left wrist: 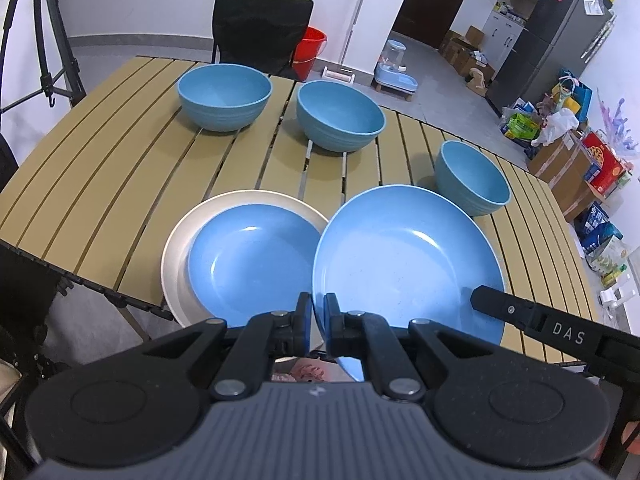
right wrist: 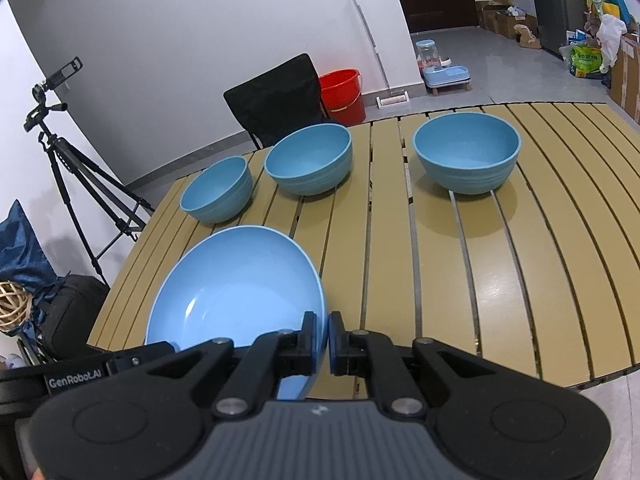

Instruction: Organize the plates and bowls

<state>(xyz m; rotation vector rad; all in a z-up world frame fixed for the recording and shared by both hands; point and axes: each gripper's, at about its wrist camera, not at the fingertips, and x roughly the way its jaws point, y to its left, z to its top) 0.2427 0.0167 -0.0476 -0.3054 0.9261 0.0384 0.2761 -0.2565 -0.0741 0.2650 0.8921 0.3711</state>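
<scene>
Both my left gripper (left wrist: 318, 322) and right gripper (right wrist: 322, 340) are clamped on the blue plate's (left wrist: 404, 256) near rim — I should keep it level and lower it squarely onto the stack (left wrist: 248, 256) just left of my left gripper.

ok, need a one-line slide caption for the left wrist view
Both grippers, left gripper and right gripper, clamp the large blue plate beside a stacked blue-on-cream plate pair; three blue bowls behind.

White walls (right wrist: 200, 40), grey floor (left wrist: 432, 80), slatted table (right wrist: 520, 280), black chair (left wrist: 262, 28).
</scene>
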